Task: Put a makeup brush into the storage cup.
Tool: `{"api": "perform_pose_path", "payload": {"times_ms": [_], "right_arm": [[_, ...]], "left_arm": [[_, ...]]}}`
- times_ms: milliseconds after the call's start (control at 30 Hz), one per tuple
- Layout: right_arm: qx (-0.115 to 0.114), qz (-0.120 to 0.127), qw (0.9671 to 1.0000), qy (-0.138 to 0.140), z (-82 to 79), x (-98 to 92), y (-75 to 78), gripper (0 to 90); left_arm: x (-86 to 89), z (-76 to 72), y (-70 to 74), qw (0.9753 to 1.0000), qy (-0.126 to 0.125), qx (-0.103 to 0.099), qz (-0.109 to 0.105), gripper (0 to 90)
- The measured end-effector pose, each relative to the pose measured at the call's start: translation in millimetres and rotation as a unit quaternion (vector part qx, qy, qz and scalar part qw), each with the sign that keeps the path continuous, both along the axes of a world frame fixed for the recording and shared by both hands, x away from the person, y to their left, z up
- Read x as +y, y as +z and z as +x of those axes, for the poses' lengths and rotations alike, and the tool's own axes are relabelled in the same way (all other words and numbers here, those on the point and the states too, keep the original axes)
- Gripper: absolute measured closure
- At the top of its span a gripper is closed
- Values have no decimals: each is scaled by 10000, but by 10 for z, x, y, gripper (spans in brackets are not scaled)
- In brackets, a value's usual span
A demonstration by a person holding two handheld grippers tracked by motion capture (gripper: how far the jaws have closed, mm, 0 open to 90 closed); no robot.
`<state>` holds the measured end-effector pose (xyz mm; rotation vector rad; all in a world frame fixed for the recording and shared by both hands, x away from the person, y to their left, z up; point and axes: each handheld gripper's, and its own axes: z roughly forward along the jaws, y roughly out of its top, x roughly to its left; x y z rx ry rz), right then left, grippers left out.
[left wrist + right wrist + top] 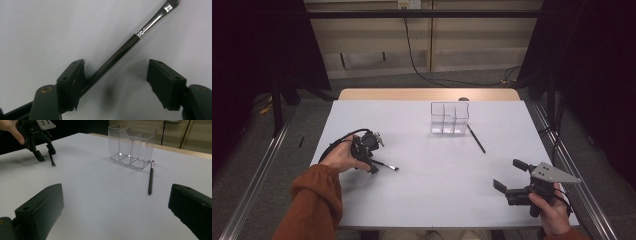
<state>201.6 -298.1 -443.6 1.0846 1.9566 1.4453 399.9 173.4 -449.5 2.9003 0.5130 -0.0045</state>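
A thin paintbrush [120, 51] with a black handle and silver ferrule lies flat on the white table [437, 175]. My left gripper [116, 67] is open and lowered over it, the handle resting against the inner face of the left jaw. In the high view the left gripper [371, 167] stands at the table's left, with the paintbrush [388, 165] poking out to its right. My right gripper [509, 174] is open and holds nothing near the front right corner. The right gripper view shows its own open jaws, plus the left gripper [45, 151] and paintbrush [51, 160] far off.
A clear plastic organiser [450, 118] with three compartments stands at the back middle of the table. A black pen [476, 138] lies just to its front right. In the right gripper view, the organiser [131, 145] and pen [151, 176] lie ahead.
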Motion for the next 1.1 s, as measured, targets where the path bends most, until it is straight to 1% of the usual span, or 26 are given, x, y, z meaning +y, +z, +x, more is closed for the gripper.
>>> {"api": "perform_pose_path", "payload": {"times_ms": [67, 267, 367, 433, 533, 600, 667, 700, 733, 833, 867, 900, 933, 967, 1000, 1067, 1100], "right_arm": [[1, -2, 10000, -6, 1, -2, 0, 0], [-3, -36, 10000, 29, 2, 5, -2, 0], [6, -46, 10000, -61, 4, 5, -4, 0], [14, -17, 10000, -51, 4, 6, -2, 0], [9, -52, 10000, -12, 5, 10, -2, 0], [9, -56, 10000, -8, 8, 11, -3, 0], [9, -49, 10000, -12, 11, 8, -4, 0], [11, -39, 10000, -13, 11, 7, -5, 0], [10, -34, 10000, -15, 11, 6, -5, 0], [6, -43, 10000, -5, 10, 6, -5, 0], [10, -43, 10000, -1, 11, 7, -5, 0], [12, -57, 10000, -7, 11, 7, -5, 0], [9, -73, 10000, -14, 11, 11, -7, 0], [30, -82, 10000, -13, 12, 15, -10, 0], [38, -83, 10000, 9, 14, 18, -12, 0], [35, -93, 10000, 5, 16, 21, -11, 0], [36, -86, 10000, 12, 17, 22, -11, 0]], "left_arm": [[-9, -12, -3, 10000, 40, -20, -6, 349], [-15, -13, 11, 10000, -33, 23, 15, 423], [-16, -16, 13, 10000, -57, -3, 6, 461], [-19, -18, 16, 10000, -70, -2, 14, 496], [-40, -18, 28, 9998, -163, 50, 52, 580], [-56, -21, 29, 9998, -187, 38, 100, 623], [-61, -20, 31, 9997, -185, 52, 116, 639], [-70, -20, 32, 9997, -202, 91, 124, 645], [-73, -23, 36, 9996, -213, 78, 150, 652], [-71, -28, 38, 9996, -231, 63, 134, 697], [-71, -28, 38, 9996, -231, 63, 134, 725], [-65, -31, 32, 9997, -234, 67, 73, 766], [-66, -29, 33, 9997, -218, 80, 81, 793], [-65, -25, 33, 9997, -205, 97, 77, 809], [-64, -18, 38, 9996, -216, 159, 75, 820], [-63, -15, 38, 9996, -205, 180, 66, 841], [-53, -12, 36, 9997, -149, 197, 28, 842]]}}
